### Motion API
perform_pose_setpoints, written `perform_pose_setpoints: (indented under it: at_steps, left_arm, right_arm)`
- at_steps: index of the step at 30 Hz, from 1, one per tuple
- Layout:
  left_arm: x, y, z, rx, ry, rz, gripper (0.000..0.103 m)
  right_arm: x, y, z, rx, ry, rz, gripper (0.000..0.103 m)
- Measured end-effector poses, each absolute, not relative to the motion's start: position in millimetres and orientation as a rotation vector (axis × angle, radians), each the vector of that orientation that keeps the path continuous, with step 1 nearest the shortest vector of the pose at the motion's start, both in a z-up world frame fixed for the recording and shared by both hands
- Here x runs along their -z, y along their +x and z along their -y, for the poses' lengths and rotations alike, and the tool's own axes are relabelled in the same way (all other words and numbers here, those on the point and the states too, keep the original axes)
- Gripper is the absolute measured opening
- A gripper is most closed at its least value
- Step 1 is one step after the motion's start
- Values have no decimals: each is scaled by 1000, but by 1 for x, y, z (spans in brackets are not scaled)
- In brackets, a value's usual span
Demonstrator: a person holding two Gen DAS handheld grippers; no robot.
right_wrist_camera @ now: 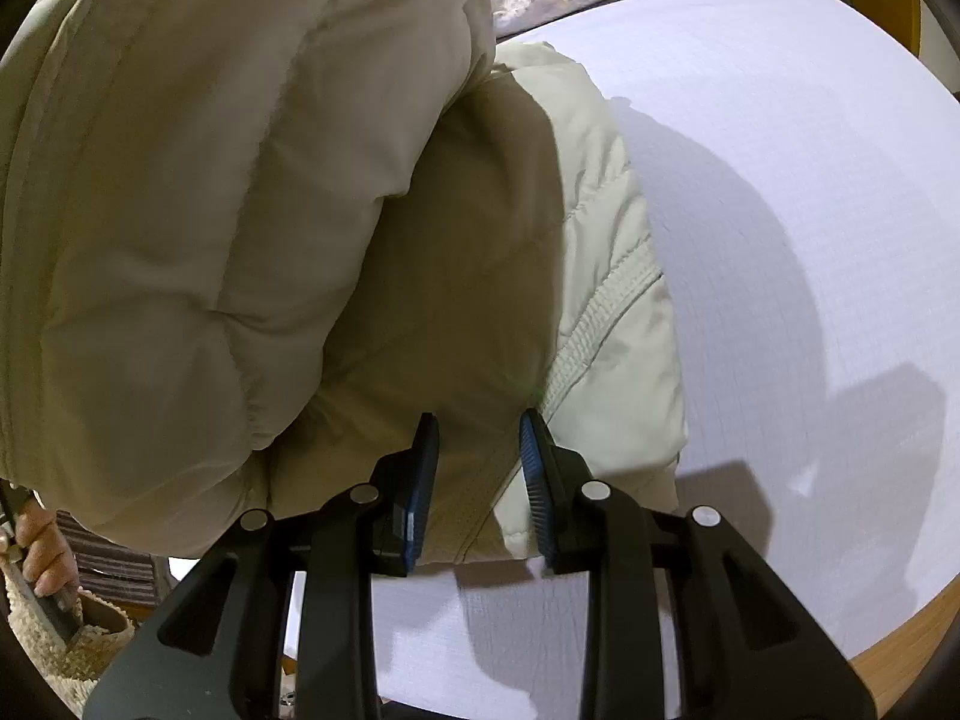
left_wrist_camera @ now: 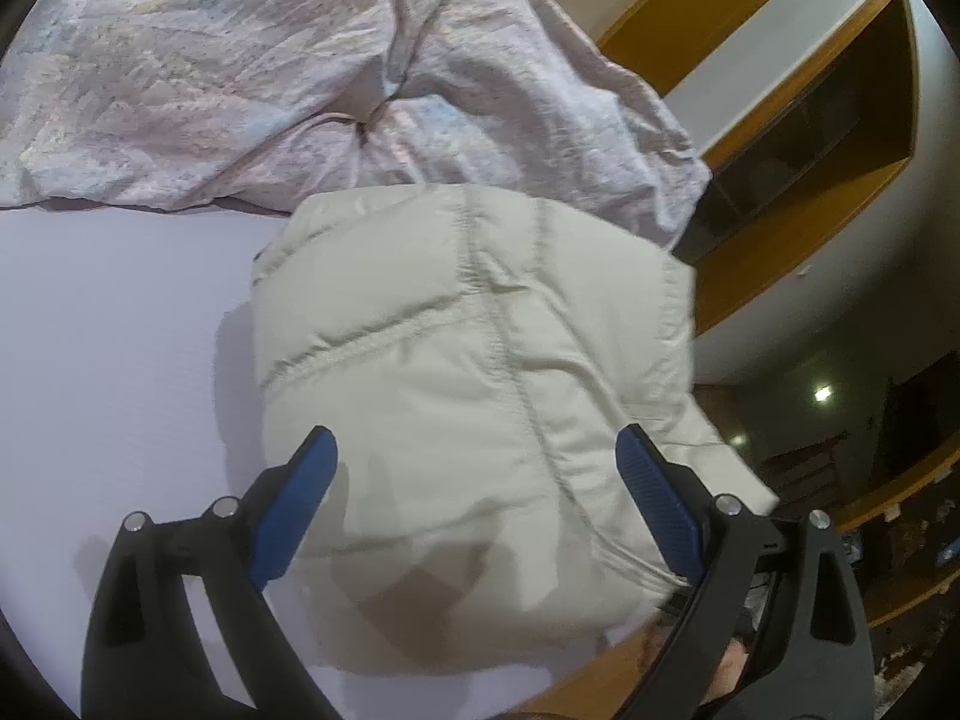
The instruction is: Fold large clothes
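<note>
Jacket, a cream quilted puffer garment, lay bundled on the pale lavender bed sheet directly ahead of the left gripper. The left jaws stood wide apart, their blue pads flanking the near end of the bundle; whether either pad touched the fabric could not be determined. Nothing was clamped between them. Beyond the jacket, further from the left jaws, a crumpled pink patterned quilt lay heaped on the sheet. To the right of the left jaws, wooden shelving stood against the wall.

In the right wrist view, the jacket filled the area ahead and to the left of the right gripper, one thick padded fold overlapping a lower layer. The right jaws stood at a narrow gap, partly parted, with the lower layer's near edge lying between and under the pads; a firm grip was not evident. The bed sheet extended to the right of these jaws. At the far left, below the jacket, the person's hand gripped a handle beside a woven basket.
</note>
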State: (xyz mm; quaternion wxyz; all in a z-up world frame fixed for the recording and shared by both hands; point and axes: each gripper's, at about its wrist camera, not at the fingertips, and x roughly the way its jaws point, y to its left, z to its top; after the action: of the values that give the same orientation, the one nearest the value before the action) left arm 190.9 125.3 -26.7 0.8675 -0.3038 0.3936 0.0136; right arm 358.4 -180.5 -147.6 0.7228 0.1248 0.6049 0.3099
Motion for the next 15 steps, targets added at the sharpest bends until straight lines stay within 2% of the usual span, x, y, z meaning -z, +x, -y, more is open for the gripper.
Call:
perform_pose_setpoints:
  at_steps: [9, 15]
  left_arm:
    - [55, 213, -123, -73, -588, -920, 92]
    - [68, 220, -111, -49, -592, -940, 92]
  right_arm:
    - [138, 357, 190, -669, 272, -1332, 30]
    - [122, 368, 231, -511, 265, -1265, 30]
